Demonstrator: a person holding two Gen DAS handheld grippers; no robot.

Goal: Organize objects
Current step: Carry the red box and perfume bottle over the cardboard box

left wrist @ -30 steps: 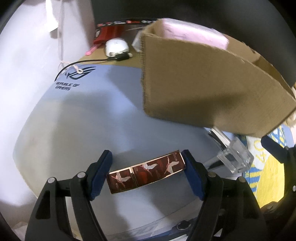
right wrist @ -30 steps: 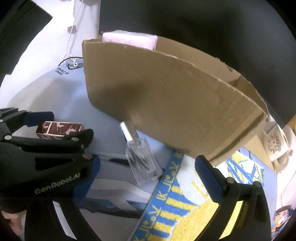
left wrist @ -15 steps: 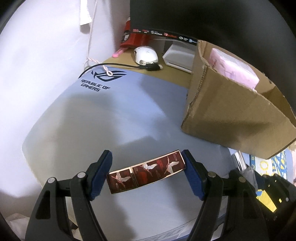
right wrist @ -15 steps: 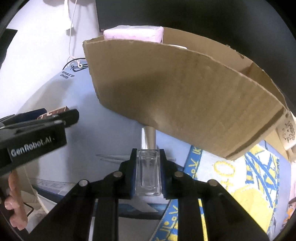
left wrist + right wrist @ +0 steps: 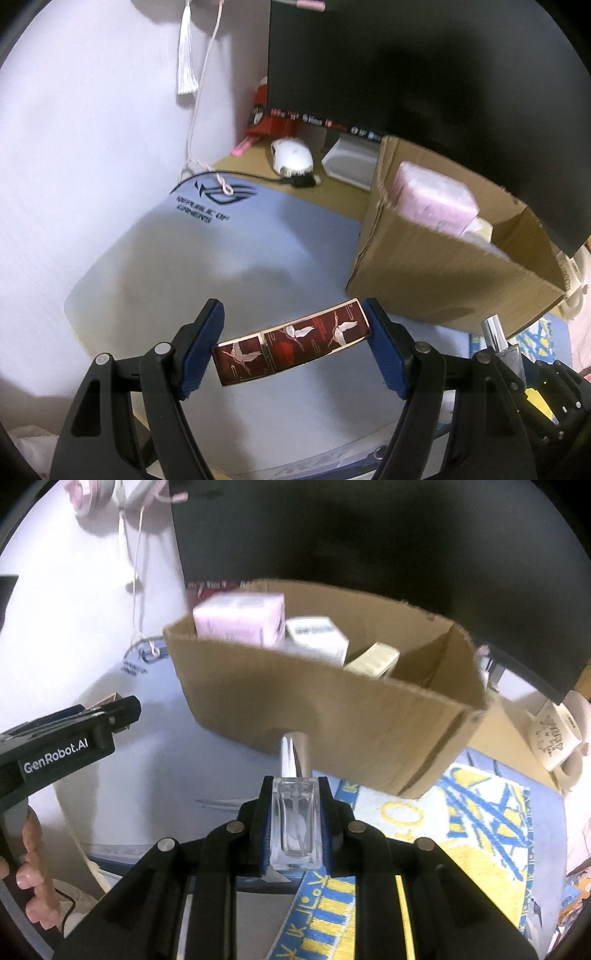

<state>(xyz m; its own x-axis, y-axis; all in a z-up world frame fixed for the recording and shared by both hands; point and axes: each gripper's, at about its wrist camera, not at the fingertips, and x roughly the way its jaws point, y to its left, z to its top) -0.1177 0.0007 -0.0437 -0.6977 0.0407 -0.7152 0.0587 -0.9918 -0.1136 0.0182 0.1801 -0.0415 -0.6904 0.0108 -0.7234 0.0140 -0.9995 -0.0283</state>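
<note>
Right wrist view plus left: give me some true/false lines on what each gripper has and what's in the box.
1. The right gripper has its jaws shut on a clear glass bottle. True.
2. The left gripper is empty. False: its jaws hold a dark red box with crane pictures by its two ends.
3. The cardboard box is empty. False: a pink pack, a white carton and a beige carton are inside.
4. The bottle's silver cap points toward the cardboard box. True.
5. A white mouse lies on the desk behind the grey mat. True.
</note>
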